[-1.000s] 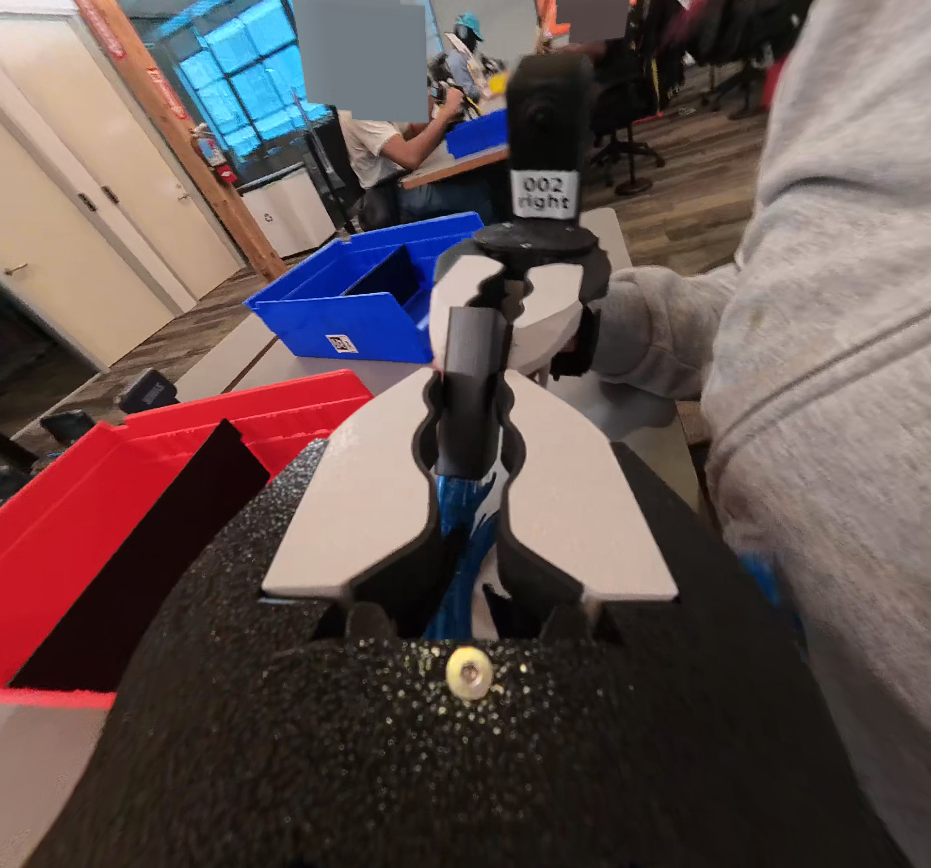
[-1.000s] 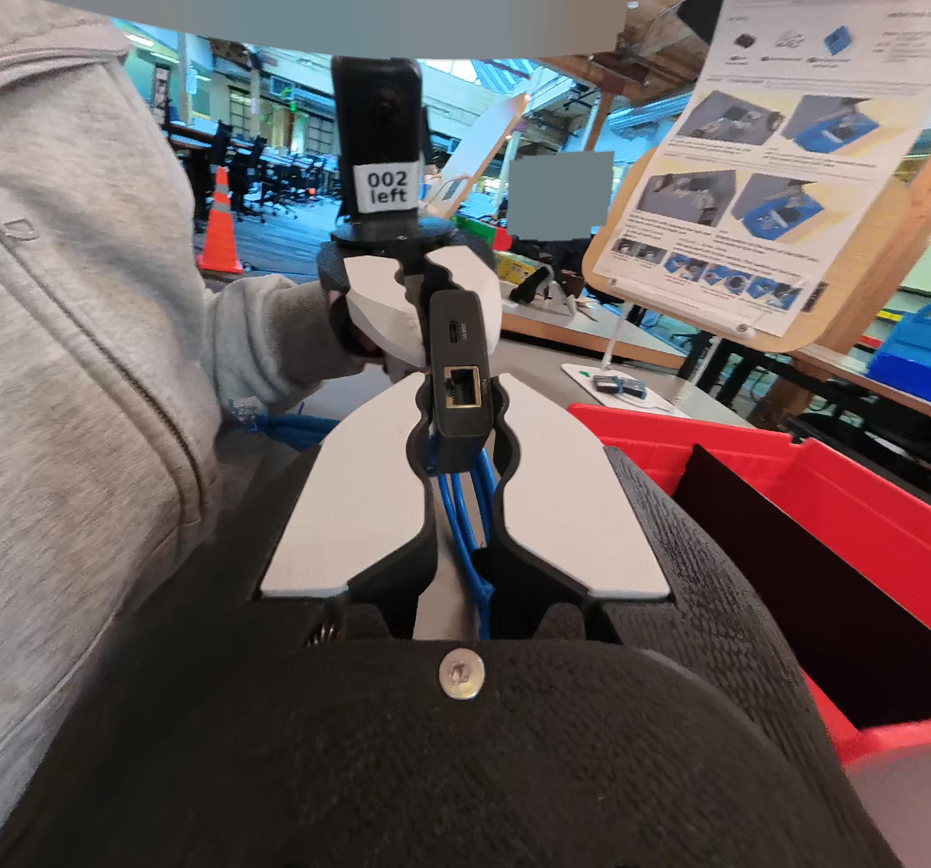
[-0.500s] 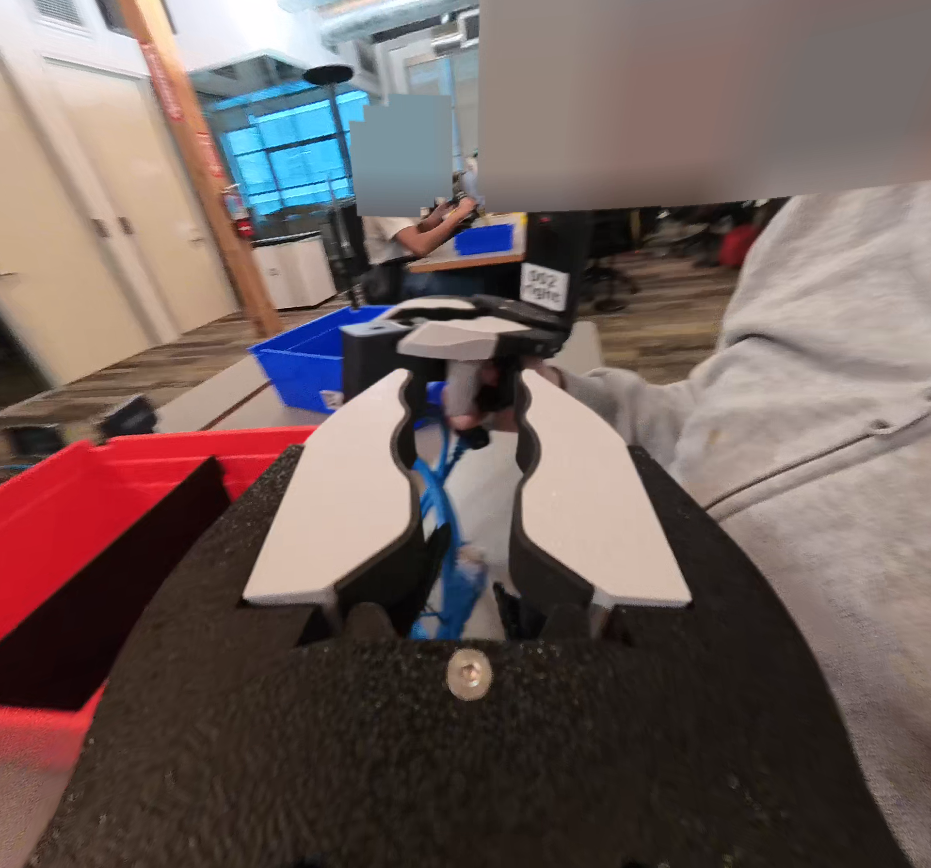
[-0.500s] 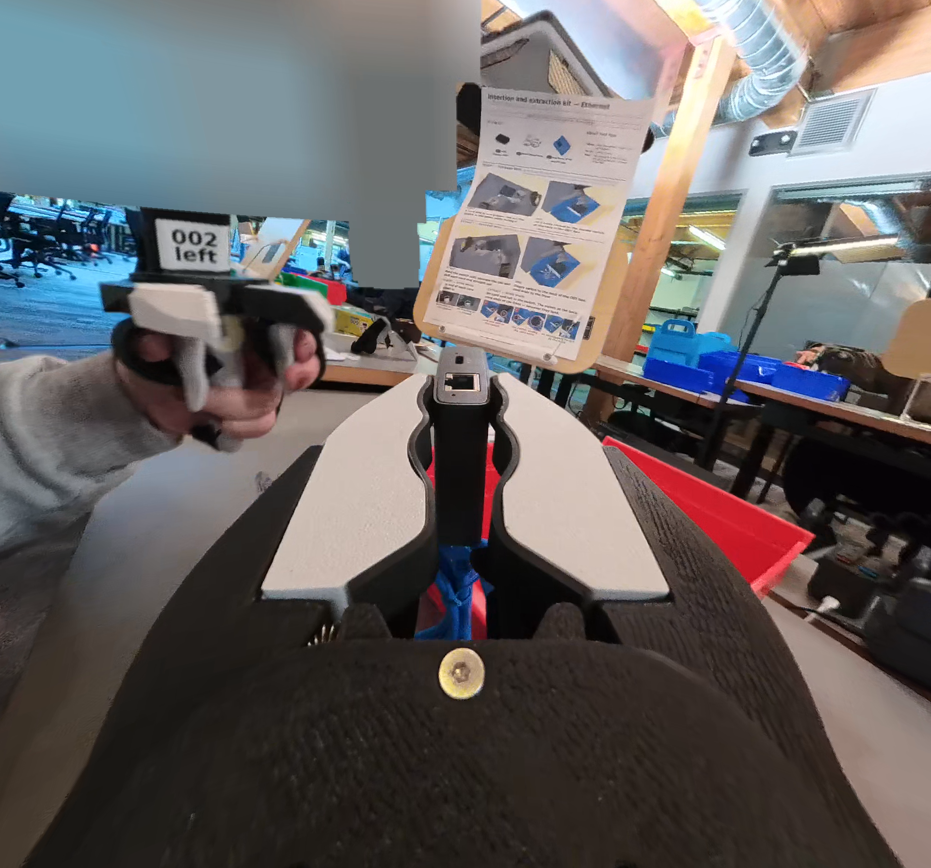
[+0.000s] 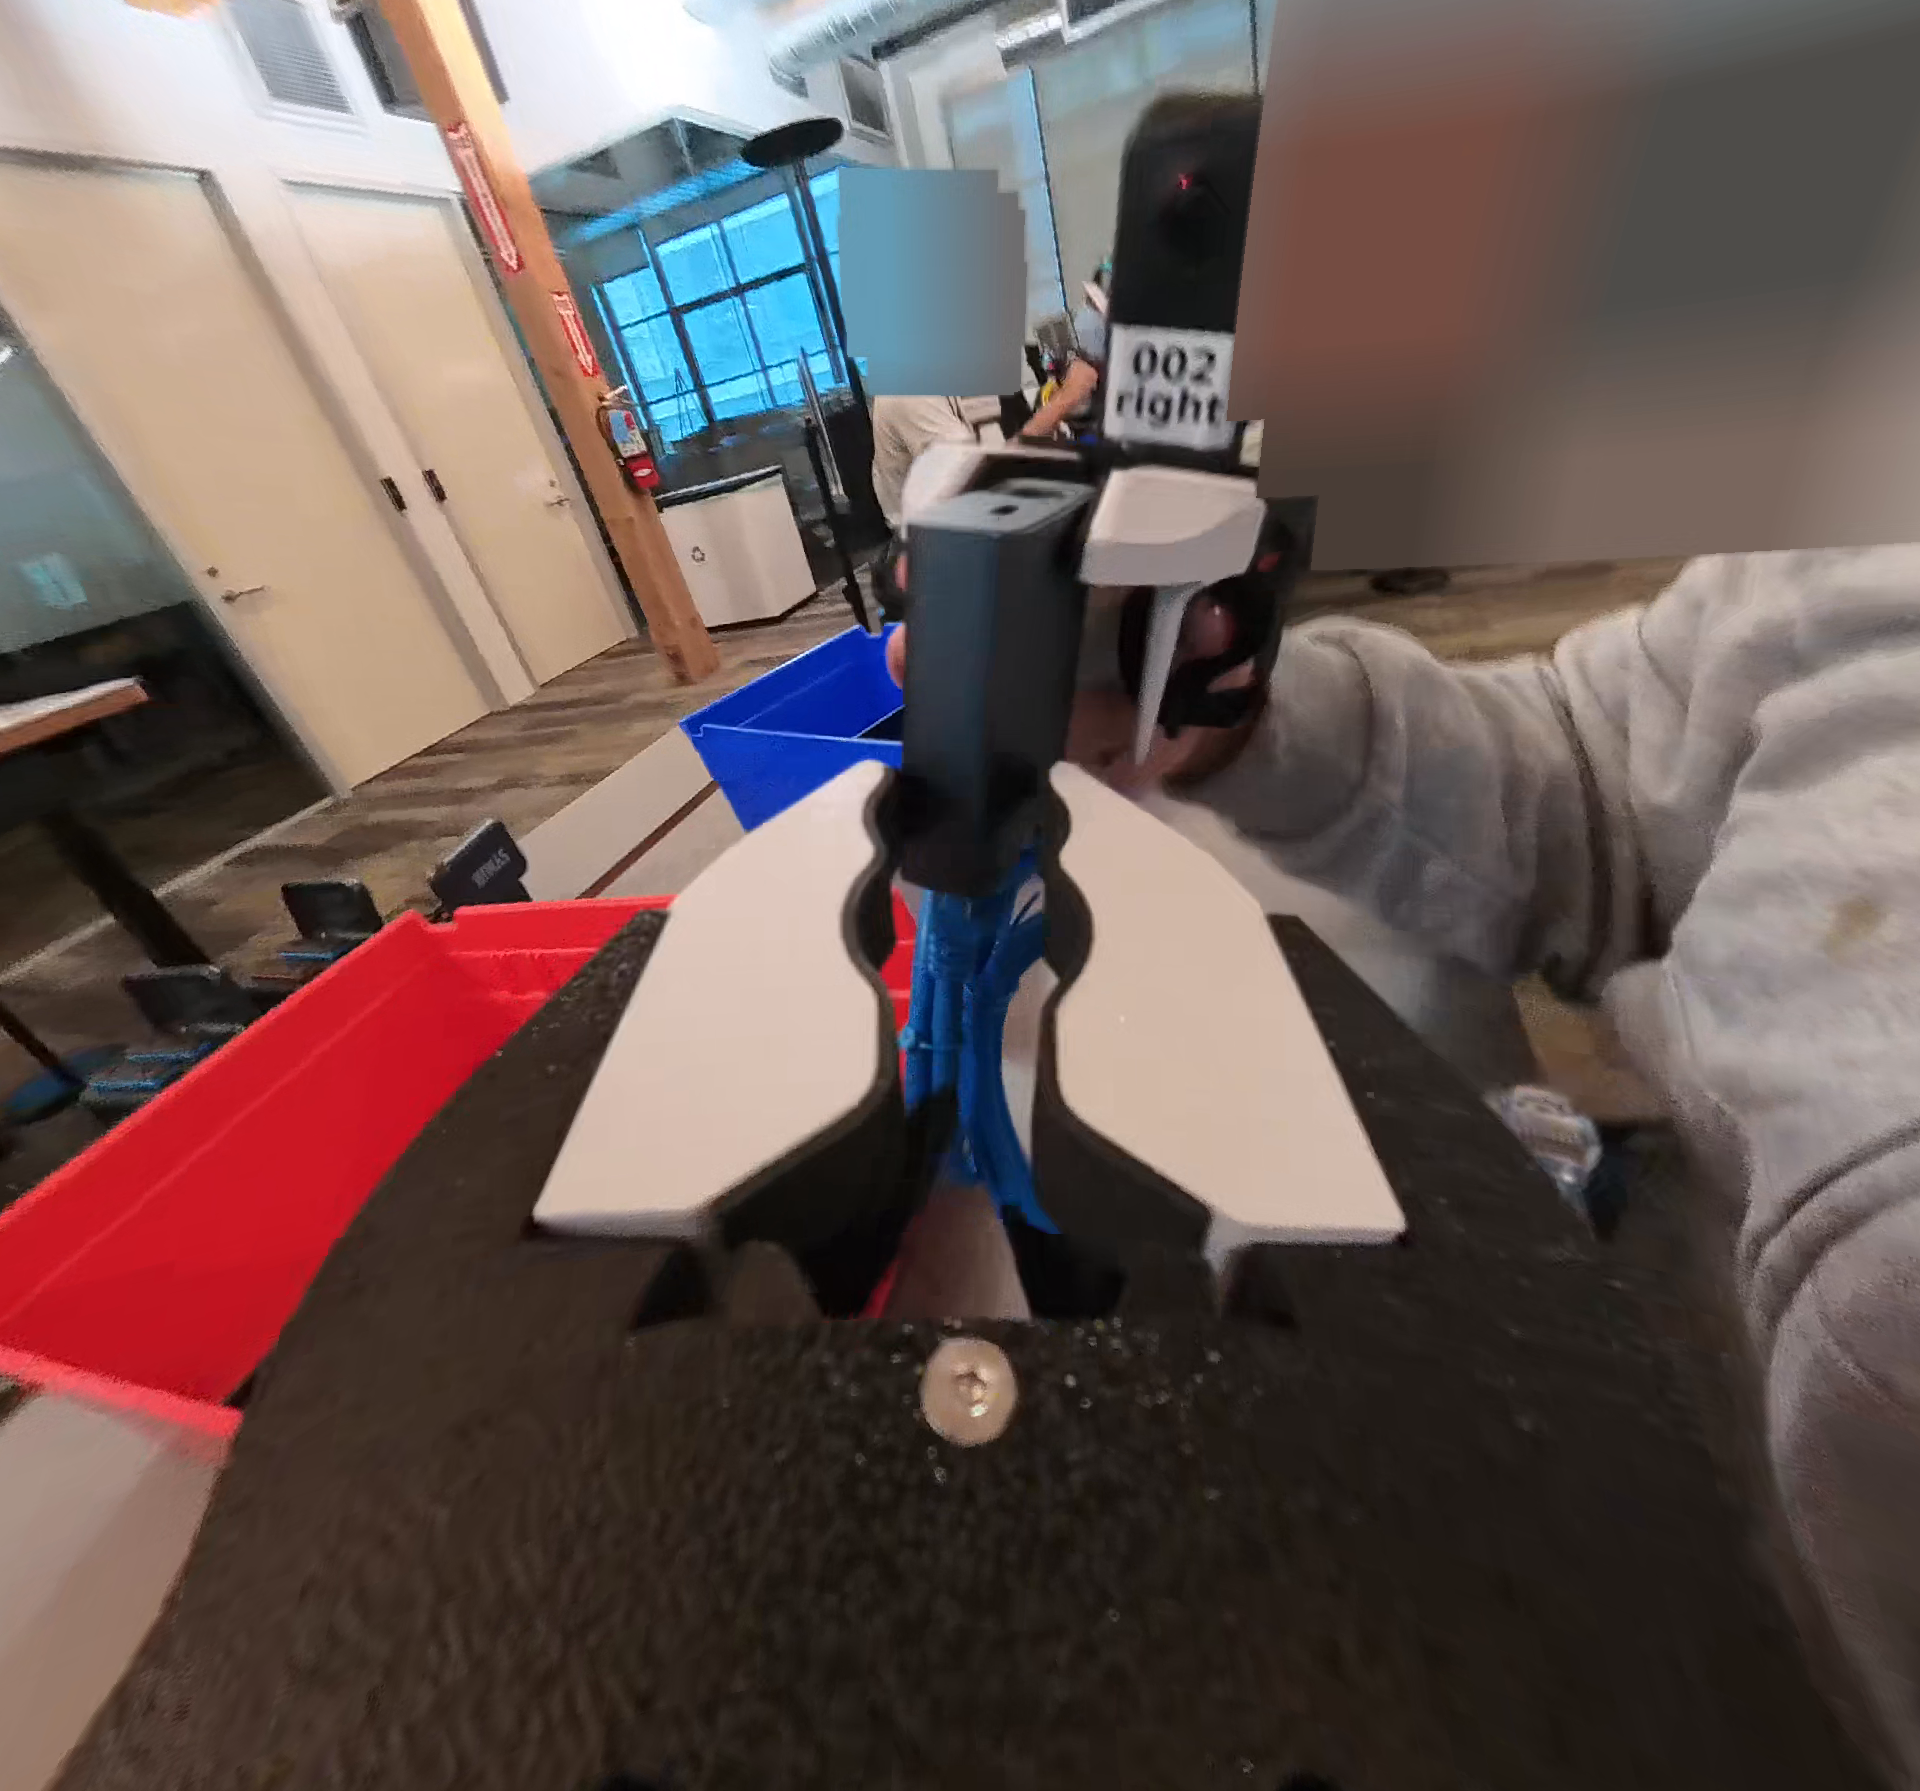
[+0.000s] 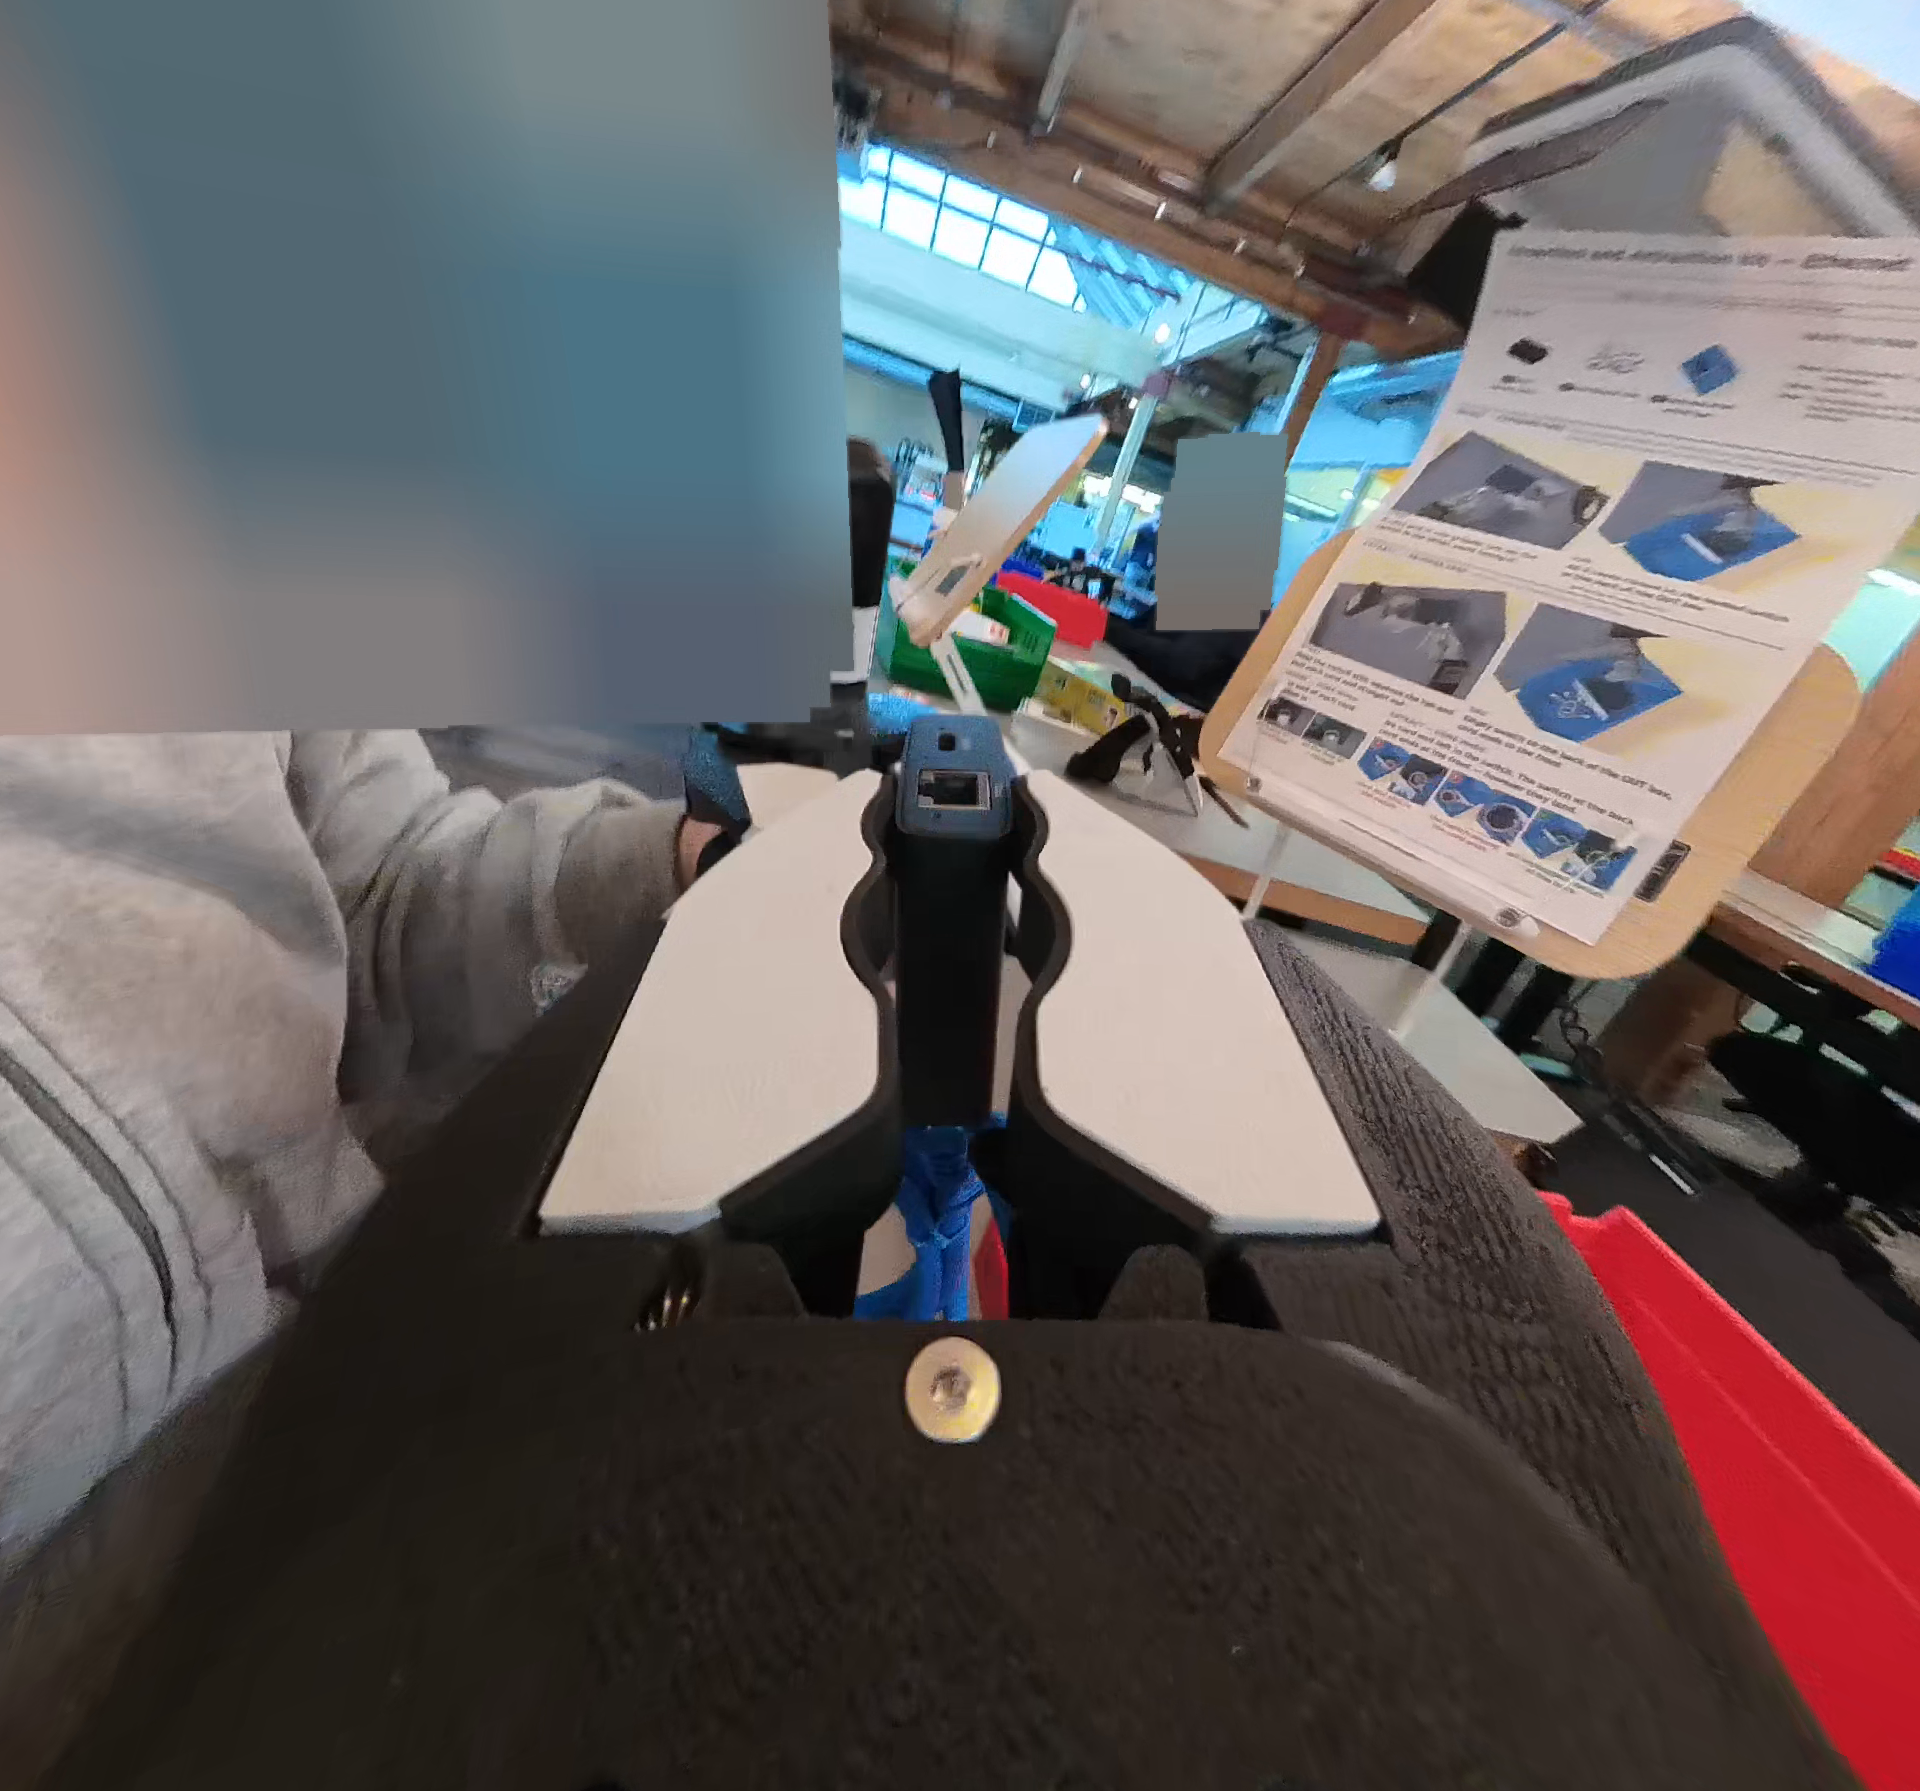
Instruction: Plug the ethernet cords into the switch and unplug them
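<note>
the right gripper (image 6: 951,822) is clamped along the sides of a dark, box-shaped plastic adapter (image 6: 948,941) with a socket in its far end, blue cables (image 6: 940,1222) hanging beneath. the left gripper (image 5: 971,806) closes on the adapter's lower end (image 5: 982,692), its fingertips appearing to touch it. with both grips pulling unevenly, the smooth casing may twist or slip toward the red plastic bin (image 5: 312,1097).

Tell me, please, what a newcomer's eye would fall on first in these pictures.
The dark box clamped in the right gripper, its lower end between the left gripper's fingertips, with blue cables bunched below. Then the red bin beside the left gripper and the picture sheet at right.
</note>
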{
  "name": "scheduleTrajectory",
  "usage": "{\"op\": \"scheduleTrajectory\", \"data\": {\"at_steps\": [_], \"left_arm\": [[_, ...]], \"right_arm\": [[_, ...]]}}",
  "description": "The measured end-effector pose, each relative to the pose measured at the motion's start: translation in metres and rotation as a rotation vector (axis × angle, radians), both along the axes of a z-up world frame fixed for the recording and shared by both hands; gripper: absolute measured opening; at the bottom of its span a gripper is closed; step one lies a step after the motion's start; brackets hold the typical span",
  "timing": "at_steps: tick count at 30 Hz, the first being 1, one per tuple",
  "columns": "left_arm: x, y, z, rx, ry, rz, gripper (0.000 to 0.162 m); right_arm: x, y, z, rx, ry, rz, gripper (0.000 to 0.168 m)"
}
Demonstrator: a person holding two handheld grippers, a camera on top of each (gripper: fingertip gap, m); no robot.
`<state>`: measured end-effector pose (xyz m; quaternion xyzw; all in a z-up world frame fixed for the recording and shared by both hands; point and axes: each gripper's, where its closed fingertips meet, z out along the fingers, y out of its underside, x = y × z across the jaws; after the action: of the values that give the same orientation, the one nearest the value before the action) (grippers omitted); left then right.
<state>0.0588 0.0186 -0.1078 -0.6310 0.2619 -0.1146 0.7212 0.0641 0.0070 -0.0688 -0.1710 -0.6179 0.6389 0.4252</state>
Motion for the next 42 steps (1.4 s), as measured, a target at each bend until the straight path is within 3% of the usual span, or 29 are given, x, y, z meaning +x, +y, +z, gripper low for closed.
{"op": "scheduleTrajectory", "data": {"at_steps": [4, 7, 9, 11, 14, 20, 25, 26, 30, 33, 37, 42], "left_arm": [[-0.010, 0.003, -0.014, -0.085, 0.194, 0.077, 0.021], [-0.024, 0.010, -0.035, -0.185, 0.477, 0.206, 0.020], [-0.026, 0.013, -0.047, -0.228, 0.661, 0.251, 0.020], [-0.024, 0.015, -0.049, -0.235, 0.722, 0.254, 0.020], [-0.026, 0.013, -0.046, -0.247, 0.714, 0.250, 0.020], [-0.034, 0.007, -0.031, -0.209, 0.735, 0.333, 0.020], [-0.033, -0.011, 0.008, -0.075, 0.412, 0.383, 0.086], [-0.037, -0.016, 0.017, -0.027, 0.345, 0.408, 0.089], [-0.041, -0.042, 0.042, 0.187, 0.141, 0.441, 0.070], [-0.038, -0.051, 0.037, 0.207, 0.108, 0.422, 0.048], [-0.046, -0.041, 0.029, 0.159, 0.214, 0.497, 0.063], [-0.051, -0.005, 0.029, 0.051, 0.283, 0.395, 0.096]], "right_arm": [[-0.006, 0.006, -0.019, 0.188, -0.147, -0.072, 0.020], [-0.011, 0.017, -0.039, 0.435, -0.266, -0.186, 0.034], [-0.014, 0.021, -0.051, 0.610, -0.321, -0.234, 0.033], [-0.012, 0.018, -0.062, 0.735, -0.363, -0.202, 0.019], [-0.017, 0.023, -0.068, 0.827, -0.373, -0.214, 0.022], [-0.028, 0.020, -0.063, 0.796, -0.356, -0.200, 0.019], [-0.042, 0.043, -0.011, 0.524, -0.149, -0.288, 0.019], [-0.044, 0.050, -0.001, 0.452, -0.118, -0.305, 0.019], [-0.048, 0.066, 0.026, 0.211, -0.036, -0.314, 0.019], [-0.050, 0.065, 0.032, 0.172, -0.013, -0.304, 0.018], [-0.053, 0.045, 0.025, 0.307, -0.034, -0.240, 0.019], [-0.051, 0.006, 0.026, 0.391, -0.069, -0.049, 0.018]]}}
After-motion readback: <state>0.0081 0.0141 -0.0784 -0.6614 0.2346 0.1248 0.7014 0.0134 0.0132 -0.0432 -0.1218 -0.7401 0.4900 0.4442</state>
